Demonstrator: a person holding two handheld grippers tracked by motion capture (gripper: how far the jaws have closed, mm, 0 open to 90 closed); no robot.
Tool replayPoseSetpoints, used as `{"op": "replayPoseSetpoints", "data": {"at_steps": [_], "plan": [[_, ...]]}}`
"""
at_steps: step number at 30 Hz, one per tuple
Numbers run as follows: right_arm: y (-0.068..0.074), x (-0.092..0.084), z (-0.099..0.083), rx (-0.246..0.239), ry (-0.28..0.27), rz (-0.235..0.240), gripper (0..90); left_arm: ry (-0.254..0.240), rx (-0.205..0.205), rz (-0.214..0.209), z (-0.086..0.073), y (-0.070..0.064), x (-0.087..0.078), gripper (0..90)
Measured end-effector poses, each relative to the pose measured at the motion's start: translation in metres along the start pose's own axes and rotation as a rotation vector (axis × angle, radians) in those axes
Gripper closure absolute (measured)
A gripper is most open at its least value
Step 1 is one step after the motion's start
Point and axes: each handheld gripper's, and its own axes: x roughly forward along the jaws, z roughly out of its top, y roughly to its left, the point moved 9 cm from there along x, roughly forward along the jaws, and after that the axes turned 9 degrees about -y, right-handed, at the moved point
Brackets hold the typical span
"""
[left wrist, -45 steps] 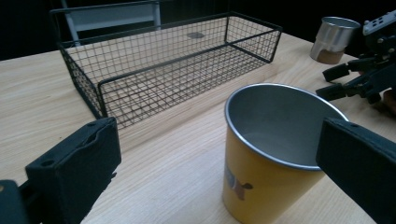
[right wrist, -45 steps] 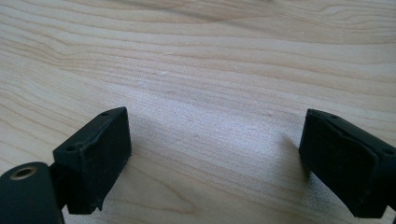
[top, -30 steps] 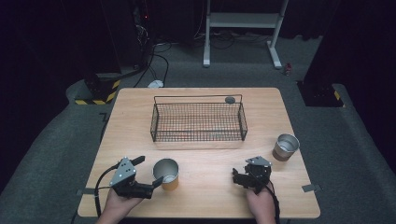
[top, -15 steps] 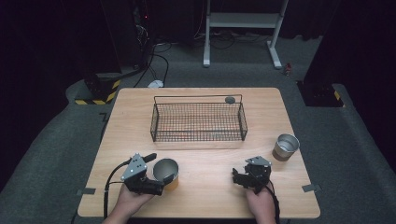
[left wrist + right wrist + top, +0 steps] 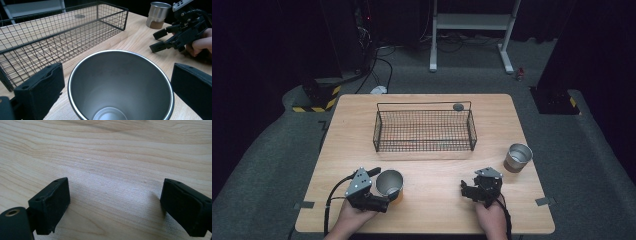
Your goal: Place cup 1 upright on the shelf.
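Left tongs (image 5: 388,194) sit at my near-left, jaws spread wide on either side of the steel cup (image 5: 389,183), one jaw each side of its rim in the left gripper view; can't tell if either jaw touches the wall. Right tongs (image 5: 467,190) at near-right, jaws spread too, nothing between them, just bare wood under them in the right gripper view.

Largest first: the tabletop (image 5: 432,172), light wood. Then the wire basket (image 5: 424,131), black mesh, standing at the middle, slightly toward the far side. A small dark round disc (image 5: 458,106) lies just at the basket's far right corner; inside or behind it, I can't tell.

Steel cup stands upright, mouth open upward, inside looks bare, on the near-left part of the tabletop, well nearer than the basket. Second steel cup (image 5: 517,157) stands upright at the right, beyond the right tongs and apart from them, with a brownish band at its base.

My hands (image 5: 491,219) hold both tools from the near edge, cables trailing back.
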Motion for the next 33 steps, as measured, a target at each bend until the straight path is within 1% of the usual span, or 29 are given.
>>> {"op": "replayPoseSetpoints", "data": {"at_steps": [4, 5, 9, 14, 15, 17, 19, 20, 22, 24, 25, 30, 33], "plan": [[0.000, 0.000, 0.000, -0.002, 0.000, 0.000, 9.1, 0.003, 0.001, 0.006, -0.003, 0.001, 0.001, 0.1], [0.000, 0.000, 0.000, -0.002, 0.000, 0.000, 9.1, 0.005, -0.007, 0.002, -0.004, 0.001, 0.002, 0.1], [0.000, 0.000, 0.000, 0.000, 0.000, 0.000, 9.1, 0.012, -0.014, -0.012, -0.010, 0.001, 0.002, 0.1], [0.000, 0.000, 0.000, 0.000, 0.000, 0.000, 9.1, 0.024, -0.007, -0.015, -0.015, 0.000, 0.003, 0.5], [0.000, 0.000, 0.000, 0.000, 0.000, 0.000, 9.1, 0.028, -0.017, -0.022, -0.017, -0.002, 0.004, 0.6], [0.000, 0.000, 0.000, 0.000, 0.000, 0.000, 9.1, 0.030, -0.022, -0.027, -0.019, -0.003, 0.004, 0.6], [0.000, 0.000, 0.000, 0.000, 0.000, 0.000, 9.1, 0.037, -0.010, -0.026, -0.023, -0.003, 0.006, 0.6], [0.000, 0.000, 0.000, 0.000, 0.000, 0.000, 9.1, 0.037, -0.010, -0.026, -0.023, -0.003, 0.006, 0.6], [0.000, 0.000, 0.000, 0.000, 0.000, 0.000, 9.1, 0.038, -0.028, -0.029, -0.026, -0.001, 0.008, 0.6], [0.000, 0.000, 0.000, -0.002, 0.000, 0.000, 9.1, 0.046, -0.035, -0.038, -0.029, -0.002, 0.009, 0.6], [0.000, 0.000, 0.000, 0.000, 0.000, 0.000, 9.1, 0.053, -0.029, -0.038, -0.030, -0.002, 0.010, 0.6], [0.000, 0.000, 0.000, -0.005, 0.001, 0.003, 9.1, 0.061, -0.027, -0.043, -0.032, -0.003, 0.011, 0.6], [0.000, 0.000, 0.000, -0.005, 0.001, 0.003, 9.1, 0.062, -0.032, -0.056, -0.033, -0.005, 0.012, 0.6]]}}
